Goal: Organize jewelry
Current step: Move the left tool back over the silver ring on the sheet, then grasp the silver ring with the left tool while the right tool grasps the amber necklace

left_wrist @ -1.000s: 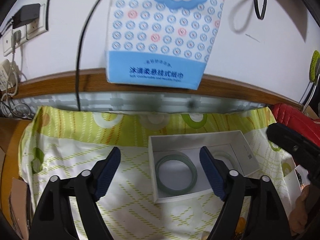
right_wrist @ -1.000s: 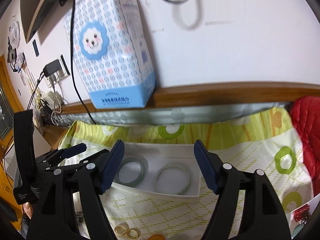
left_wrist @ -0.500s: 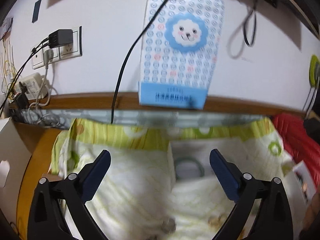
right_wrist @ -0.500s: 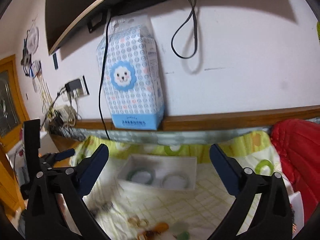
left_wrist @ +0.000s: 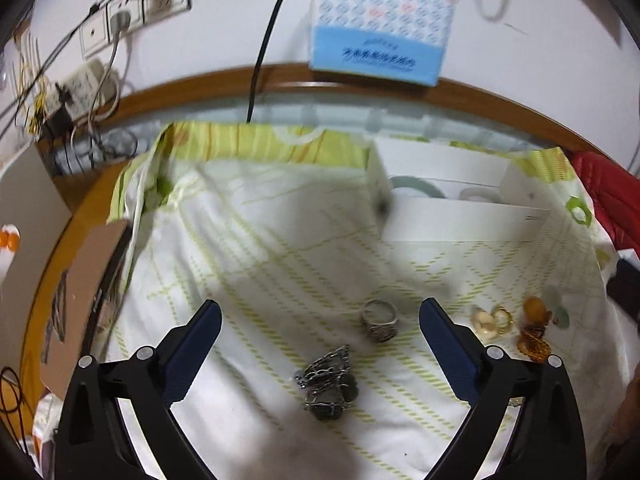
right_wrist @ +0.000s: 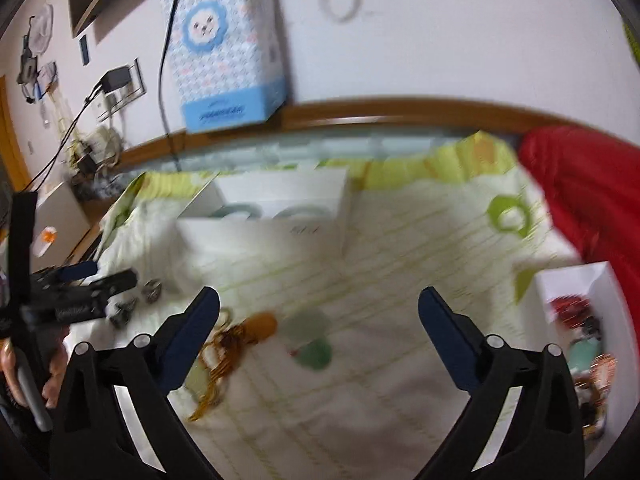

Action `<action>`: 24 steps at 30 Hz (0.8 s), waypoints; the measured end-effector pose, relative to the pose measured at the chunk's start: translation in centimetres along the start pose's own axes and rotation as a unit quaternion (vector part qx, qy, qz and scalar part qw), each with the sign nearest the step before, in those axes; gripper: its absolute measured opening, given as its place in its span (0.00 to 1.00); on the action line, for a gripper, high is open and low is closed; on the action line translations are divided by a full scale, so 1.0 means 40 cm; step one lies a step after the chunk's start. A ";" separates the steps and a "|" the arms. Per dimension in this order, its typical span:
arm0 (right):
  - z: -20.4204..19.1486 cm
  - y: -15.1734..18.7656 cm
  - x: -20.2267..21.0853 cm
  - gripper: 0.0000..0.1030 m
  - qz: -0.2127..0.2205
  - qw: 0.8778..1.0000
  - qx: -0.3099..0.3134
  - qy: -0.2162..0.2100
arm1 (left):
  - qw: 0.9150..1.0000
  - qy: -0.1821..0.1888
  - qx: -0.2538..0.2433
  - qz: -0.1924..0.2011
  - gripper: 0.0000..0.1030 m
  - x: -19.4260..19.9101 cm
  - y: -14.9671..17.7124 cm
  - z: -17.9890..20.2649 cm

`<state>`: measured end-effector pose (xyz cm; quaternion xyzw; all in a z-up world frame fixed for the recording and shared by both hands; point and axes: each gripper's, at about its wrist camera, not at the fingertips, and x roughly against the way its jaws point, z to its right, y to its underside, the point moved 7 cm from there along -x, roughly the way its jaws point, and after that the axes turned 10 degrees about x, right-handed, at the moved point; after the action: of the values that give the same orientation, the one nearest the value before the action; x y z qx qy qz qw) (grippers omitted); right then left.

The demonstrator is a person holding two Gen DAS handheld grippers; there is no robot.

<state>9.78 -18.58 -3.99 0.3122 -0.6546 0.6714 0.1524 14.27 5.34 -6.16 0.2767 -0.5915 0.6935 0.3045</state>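
Observation:
Loose jewelry lies on a green-patterned cloth point(left_wrist: 248, 248). My left gripper point(left_wrist: 320, 304) is open above a silver ring point(left_wrist: 378, 320) and a dark silver chain piece point(left_wrist: 328, 384), touching neither. Gold rings point(left_wrist: 492, 320) and an amber necklace point(left_wrist: 534, 328) lie to its right. A white box point(left_wrist: 460, 224) farther back holds a green bangle point(left_wrist: 416, 188) and a pale bangle point(left_wrist: 478, 194). My right gripper point(right_wrist: 319, 292) stands wide with its jaws closing slightly. Between them, apart from the pads, lie a green jade piece point(right_wrist: 316, 354) and the blurred amber necklace point(right_wrist: 260, 326).
A blue tissue pack point(left_wrist: 376, 20) stands on the wooden ledge behind, with a black cable point(left_wrist: 260, 60) beside it. A red garment point(right_wrist: 580, 192) borders the cloth on the right. A second white tray point(right_wrist: 576, 280) holds red beads. Cardboard point(left_wrist: 80, 288) lies at the left.
Both grippers drew back from the white box and tipped down, so the loose jewelry came into view. Both pairs of jaws spread wider.

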 end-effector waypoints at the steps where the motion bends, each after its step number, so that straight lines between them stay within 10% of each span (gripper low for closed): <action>1: -0.011 0.005 -0.004 0.88 -0.003 1.000 0.006 -0.003 | 1.000 -0.001 0.005 -0.004 0.97 -0.005 0.000 -0.007; 9: -0.115 0.070 -0.071 0.41 -0.073 0.994 0.052 -0.059 | 0.999 -0.008 0.040 -0.013 0.97 -0.012 -0.003 -0.048; 24: -0.163 0.098 -0.091 0.36 -0.102 0.988 0.067 -0.095 | 0.999 0.040 0.007 -0.021 0.96 -0.003 0.014 0.019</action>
<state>8.71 -11.85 -9.00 0.4493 -0.5845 0.6618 0.1358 13.93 4.50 -6.51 0.2631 -0.5675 0.7018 0.3407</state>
